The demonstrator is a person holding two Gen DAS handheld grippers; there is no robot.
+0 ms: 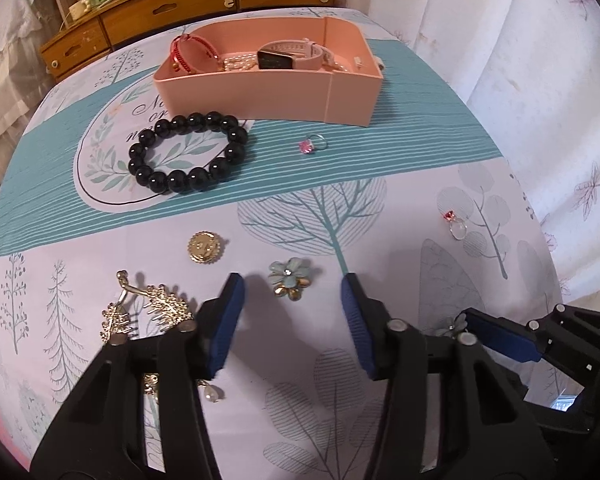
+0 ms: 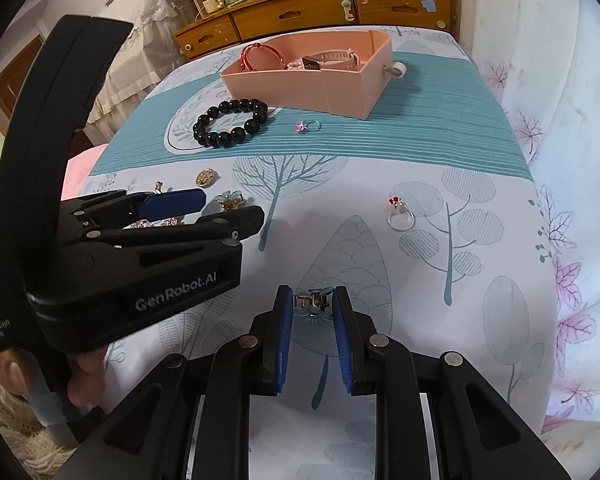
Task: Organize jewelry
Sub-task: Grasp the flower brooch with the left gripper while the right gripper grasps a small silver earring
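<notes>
Between the right gripper's [image 2: 310, 306] fingers, a flower earring [image 2: 314, 305] sits clamped

We see two matching handheld tools. The left gripper [image 1: 292, 292] has a matte black plastic frame, its arms studded with round silver rivets, and jaws lined with ribbed blue pads. The right gripper [image 2: 311, 304] is built alike. White lettering reading "GenRobot.AI" marks the left gripper's body just behind its rivets, and below that lettering a hand's [image 2: 82, 376] fingertips show.
</notes>
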